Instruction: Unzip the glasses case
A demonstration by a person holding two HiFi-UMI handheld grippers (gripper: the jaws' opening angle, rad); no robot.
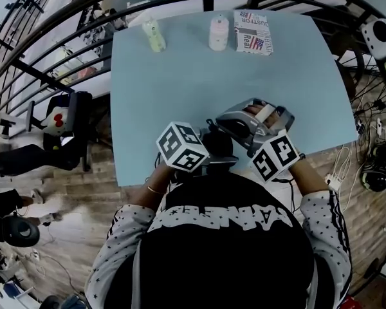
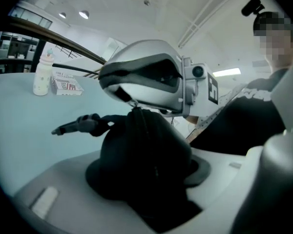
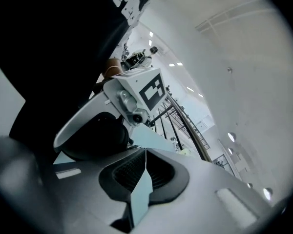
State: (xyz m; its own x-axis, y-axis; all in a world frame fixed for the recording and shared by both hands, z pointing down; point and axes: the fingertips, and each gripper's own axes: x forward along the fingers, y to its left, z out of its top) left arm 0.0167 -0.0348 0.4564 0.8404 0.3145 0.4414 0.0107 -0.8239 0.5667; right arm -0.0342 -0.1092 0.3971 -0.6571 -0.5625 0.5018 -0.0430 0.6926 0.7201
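Note:
The black glasses case [image 1: 220, 141] is held just above the front edge of the light blue table [image 1: 180, 89]. My left gripper [image 1: 213, 152] is shut on the case [image 2: 141, 155], which fills the space between its fingers [image 2: 49, 194]. A black strap [image 2: 78, 125] sticks out from the case to the left. My right gripper [image 1: 222, 126] comes in from the right, and its tips [image 2: 132, 100] meet at the small zipper pull on top of the case. In the right gripper view the pads [image 3: 132, 167] are pressed together, with the case [image 3: 95, 140] just beyond them.
At the table's far edge stand a pale green bottle [image 1: 154, 35], a white bottle [image 1: 219, 32] and a printed box [image 1: 253, 32]. A black railing [image 1: 64, 18] curves behind the table. Cables and devices [image 1: 373, 166] lie on the wooden floor at the right.

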